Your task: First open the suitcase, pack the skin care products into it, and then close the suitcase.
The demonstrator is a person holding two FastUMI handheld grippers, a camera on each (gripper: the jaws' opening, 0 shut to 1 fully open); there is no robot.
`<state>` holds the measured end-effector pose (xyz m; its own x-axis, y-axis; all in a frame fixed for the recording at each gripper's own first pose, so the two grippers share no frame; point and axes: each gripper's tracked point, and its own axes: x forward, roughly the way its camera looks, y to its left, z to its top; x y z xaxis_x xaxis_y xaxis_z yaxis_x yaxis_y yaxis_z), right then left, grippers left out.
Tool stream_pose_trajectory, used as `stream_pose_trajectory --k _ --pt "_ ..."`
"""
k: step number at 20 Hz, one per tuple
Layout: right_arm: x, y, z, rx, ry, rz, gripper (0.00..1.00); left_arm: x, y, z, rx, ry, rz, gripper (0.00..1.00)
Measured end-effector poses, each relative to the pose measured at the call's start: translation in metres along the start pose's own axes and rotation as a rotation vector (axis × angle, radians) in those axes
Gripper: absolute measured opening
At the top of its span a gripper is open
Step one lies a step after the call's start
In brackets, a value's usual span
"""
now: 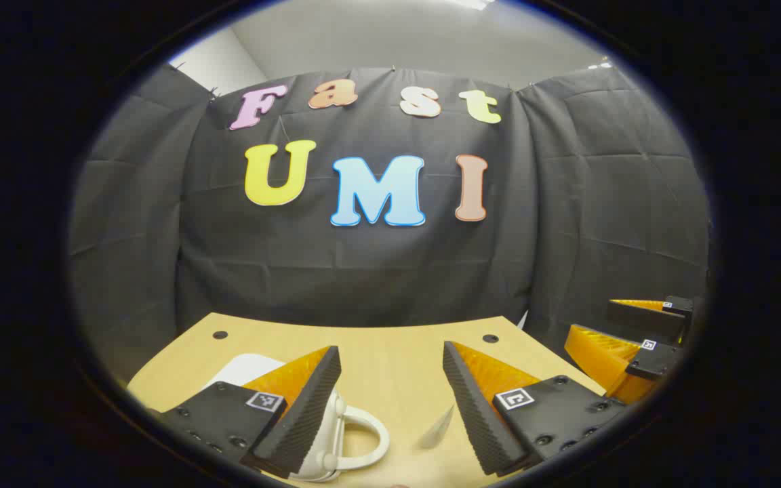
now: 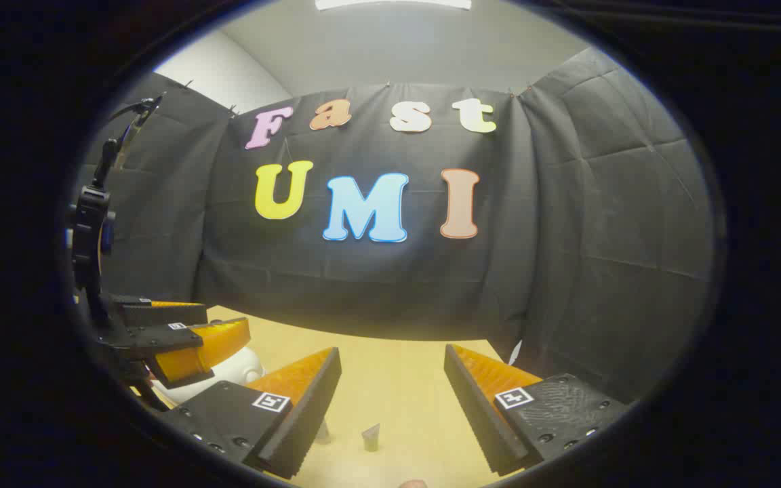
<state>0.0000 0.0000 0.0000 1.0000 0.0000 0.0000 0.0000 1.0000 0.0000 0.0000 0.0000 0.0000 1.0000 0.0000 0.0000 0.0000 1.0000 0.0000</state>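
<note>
Both sets of tongs held level above the light wooden table point(image 1: 390, 352), pointing straight at the black cloth back wall point(image 1: 377, 264).

Left tongs point(image 1: 390, 400) wide open across the bottom of the left gripper view, nothing between the fingers, just bare tabletop. White hard-shell suitcase with a looped white handle point(image 1: 356, 434) sitting at lower left, partly tucked behind the left finger point(image 1: 299, 413), lid looks down. Small pale tube-shaped skin care product point(image 1: 439, 428) lying on the table near the inner edge of the right finger, not touching as far as can be told.

Right tongs point(image 2: 392, 407) likewise spread wide in the right gripper view, gripping nothing. Small dark cone-like item point(image 2: 371, 437) low in the gap between the fingers, too tiny to identify.

Other tongs spotted at far right edge of the left gripper view point(image 1: 634, 339), jaws apart; and at far left of the right gripper view point(image 2: 187, 339), hovering over the white suitcase.
</note>
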Motion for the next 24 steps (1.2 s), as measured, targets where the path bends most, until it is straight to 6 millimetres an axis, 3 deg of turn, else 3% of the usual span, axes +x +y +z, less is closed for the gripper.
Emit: stream_pose_trajectory --k 16,17,24 --pt "0.008 0.000 -0.006 0.007 0.014 -0.011 0.93 0.013 -0.002 -0.012 -0.008 0.045 -0.024 0.98" --pt "0.010 0.000 -0.007 0.008 0.018 -0.010 0.93 0.015 -0.003 -0.017 -0.009 0.067 -0.034 0.97" --pt "0.007 0.003 -0.022 0.006 0.053 -0.005 0.93 0.042 -0.005 -0.104 -0.114 0.410 -0.112 0.97"
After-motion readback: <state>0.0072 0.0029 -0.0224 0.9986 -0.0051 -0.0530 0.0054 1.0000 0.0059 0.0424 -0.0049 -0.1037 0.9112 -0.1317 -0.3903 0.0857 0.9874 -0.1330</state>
